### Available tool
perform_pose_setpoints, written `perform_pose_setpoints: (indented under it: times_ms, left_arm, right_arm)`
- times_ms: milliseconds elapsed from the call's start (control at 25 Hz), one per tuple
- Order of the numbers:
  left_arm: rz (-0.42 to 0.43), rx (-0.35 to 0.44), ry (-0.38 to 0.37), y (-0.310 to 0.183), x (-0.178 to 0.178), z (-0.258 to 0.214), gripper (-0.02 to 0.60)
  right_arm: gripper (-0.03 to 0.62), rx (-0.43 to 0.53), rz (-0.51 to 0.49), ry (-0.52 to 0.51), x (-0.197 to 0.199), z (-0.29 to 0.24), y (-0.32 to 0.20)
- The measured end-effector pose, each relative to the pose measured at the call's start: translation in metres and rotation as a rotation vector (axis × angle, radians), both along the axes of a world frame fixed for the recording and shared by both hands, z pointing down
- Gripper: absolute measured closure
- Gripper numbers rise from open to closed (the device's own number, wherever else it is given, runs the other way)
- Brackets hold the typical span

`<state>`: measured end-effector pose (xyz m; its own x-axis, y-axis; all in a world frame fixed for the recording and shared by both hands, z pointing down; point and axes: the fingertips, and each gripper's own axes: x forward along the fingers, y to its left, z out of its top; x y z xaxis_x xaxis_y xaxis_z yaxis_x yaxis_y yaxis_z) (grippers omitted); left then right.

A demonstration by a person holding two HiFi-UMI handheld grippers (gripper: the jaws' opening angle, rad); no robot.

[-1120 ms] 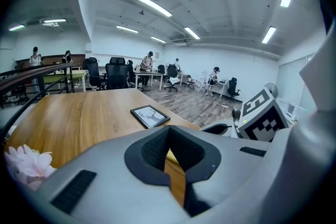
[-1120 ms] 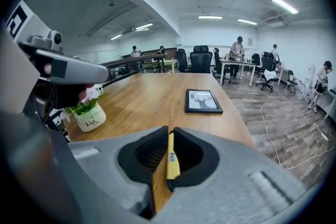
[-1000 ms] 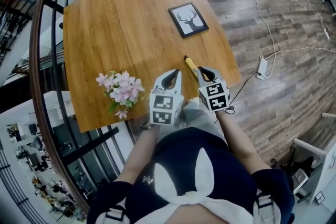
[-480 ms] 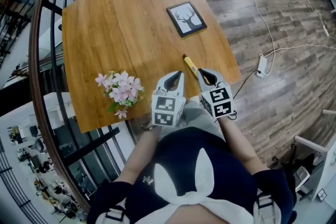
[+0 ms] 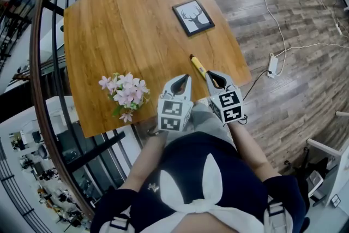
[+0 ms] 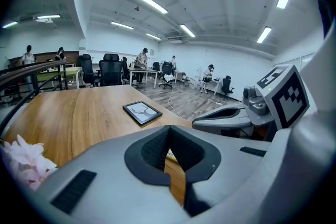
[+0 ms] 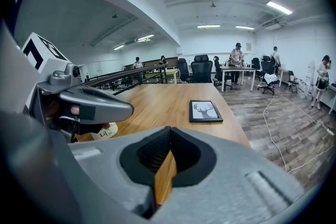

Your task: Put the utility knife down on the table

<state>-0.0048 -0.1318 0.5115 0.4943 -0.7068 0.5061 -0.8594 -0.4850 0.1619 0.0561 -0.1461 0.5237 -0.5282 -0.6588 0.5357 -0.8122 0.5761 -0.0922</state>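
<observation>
Open-plan office space spreads out behind a wooden table [image 5: 125, 24], with desks, black chairs and a few people far off in the gripper views. A dark railing [image 5: 41, 63] curves along the table's left edge, and grey plank flooring lies to its right.

A picture frame [image 5: 193, 16] showing a deer lies flat on the table, toward its far right part. The utility knife [image 5: 198, 68], yellow-bodied, lies flat on the wood on the person's side of the frame, close to the table's right edge. It points roughly from the frame toward the person. A bunch of pink flowers [image 5: 124, 93] sits well to the left of the frame and nearer the person.

Both tools hover over the table's near edge, farther from the frame than the knife is. The right gripper [image 5: 209, 73] is just at the knife's near end; whether it touches the knife cannot be told. Its jaws are pressed together with nothing in them, only bare wood showing through the slit. The left gripper [image 5: 187, 77] sits beside it, left of the knife, its jaws likewise pressed together and holding nothing.

On the floor to the right of the frame, a white cable [image 5: 275, 13] trails to a small white adapter [image 5: 273, 65].
</observation>
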Motion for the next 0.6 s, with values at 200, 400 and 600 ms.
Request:
perform_pose_setpoints:
  times_ms: [200, 400, 600]
  left_arm:
    - [0.006, 0.002, -0.005, 0.0016, -0.001, 0.0022, 0.565]
    - [0.014, -0.002, -0.007, 0.0027, -0.0003, 0.0013, 0.565]
    - [0.019, 0.003, -0.005, 0.0033, 0.0, 0.0005, 0.565]
  right_arm:
    - [0.597, 0.004, 0.014, 0.002, 0.0001, -0.0026, 0.0017]
    - [0.597, 0.013, 0.03, 0.008, 0.0034, -0.0053, 0.001]
    - [0.597, 0.01, 0.036, 0.009, 0.0033, -0.0051, 0.0029]
